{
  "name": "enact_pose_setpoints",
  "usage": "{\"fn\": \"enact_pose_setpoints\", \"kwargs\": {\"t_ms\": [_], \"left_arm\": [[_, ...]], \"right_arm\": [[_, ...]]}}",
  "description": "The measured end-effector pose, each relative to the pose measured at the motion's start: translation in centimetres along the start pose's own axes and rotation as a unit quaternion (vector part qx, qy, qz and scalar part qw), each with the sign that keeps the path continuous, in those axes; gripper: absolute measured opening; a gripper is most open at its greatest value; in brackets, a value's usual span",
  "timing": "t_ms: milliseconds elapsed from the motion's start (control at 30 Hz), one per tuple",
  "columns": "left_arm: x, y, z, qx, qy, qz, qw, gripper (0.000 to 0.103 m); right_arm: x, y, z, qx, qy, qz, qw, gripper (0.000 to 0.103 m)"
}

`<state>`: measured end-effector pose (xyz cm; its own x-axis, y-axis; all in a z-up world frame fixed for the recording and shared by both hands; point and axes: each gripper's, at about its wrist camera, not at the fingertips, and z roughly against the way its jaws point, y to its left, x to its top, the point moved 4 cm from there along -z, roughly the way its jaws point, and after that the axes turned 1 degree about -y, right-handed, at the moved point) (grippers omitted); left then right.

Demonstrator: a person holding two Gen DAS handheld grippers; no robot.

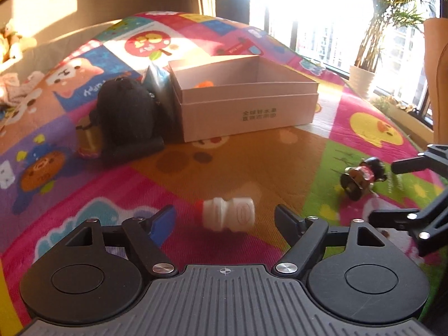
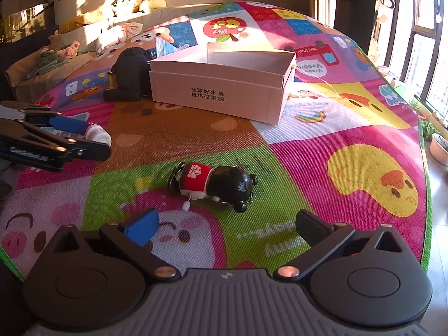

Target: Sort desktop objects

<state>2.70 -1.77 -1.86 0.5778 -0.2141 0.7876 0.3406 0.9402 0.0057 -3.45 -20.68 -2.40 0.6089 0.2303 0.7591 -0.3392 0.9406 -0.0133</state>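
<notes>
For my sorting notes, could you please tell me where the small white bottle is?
The white bottle lies on its side on the play mat, between the left gripper's open jaws.

Play mat (image 2: 322, 168): cartoon patchwork, pink, green, orange-brown, purple panels, yellow ducks.
Cardboard box (image 2: 224, 95): pale pink, dark printed characters.
Small bottle (image 1: 228, 214): white, red cap.
Wind-up toy (image 2: 215, 184): black head, red-white body.
Plush toy (image 1: 126, 112): black.
Gripper fingers (image 2: 141, 228): black, one blue pad.
</notes>
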Motion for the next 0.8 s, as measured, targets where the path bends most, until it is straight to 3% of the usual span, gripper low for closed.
{"fn": "enact_pose_setpoints", "kwargs": {"t_ms": [33, 67, 133, 467, 667, 767, 800], "left_arm": [[0.1, 0.0, -0.3, 0.004, 0.001, 0.0, 1.0, 0.07], [0.1, 0.1, -0.5, 0.007, 0.003, 0.005, 1.0, 0.054], [0.1, 0.3, 0.0, 0.003, 0.005, 0.009, 0.9999, 0.048], [-3.6, 0.6, 5.3, 0.001, 0.027, 0.028, 0.9992, 0.049], [-3.8, 0.6, 5.7, -0.004, 0.026, 0.038, 0.9989, 0.068], [-3.4, 0.5, 5.0, 0.0, 0.023, 0.04, 0.9989, 0.068], [-3.3, 0.4, 4.8, 0.002, 0.022, 0.038, 0.999, 0.068]], "right_arm": [[0.0, 0.0, 0.0, 0.0, 0.0, -0.001, 1.0, 0.103], [0.0, 0.0, 0.0, 0.0, 0.0, 0.0, 1.0, 0.103], [-0.1, 0.1, 0.1, -0.001, -0.001, 0.001, 1.0, 0.103], [0.2, 0.3, -0.1, 0.002, 0.002, 0.003, 1.0, 0.103], [1.2, 0.8, -1.2, 0.01, 0.013, -0.012, 1.0, 0.103], [1.8, 0.9, -1.7, 0.002, 0.014, -0.024, 1.0, 0.101], [1.9, 0.9, -1.8, -0.001, 0.011, -0.024, 1.0, 0.094]]}}
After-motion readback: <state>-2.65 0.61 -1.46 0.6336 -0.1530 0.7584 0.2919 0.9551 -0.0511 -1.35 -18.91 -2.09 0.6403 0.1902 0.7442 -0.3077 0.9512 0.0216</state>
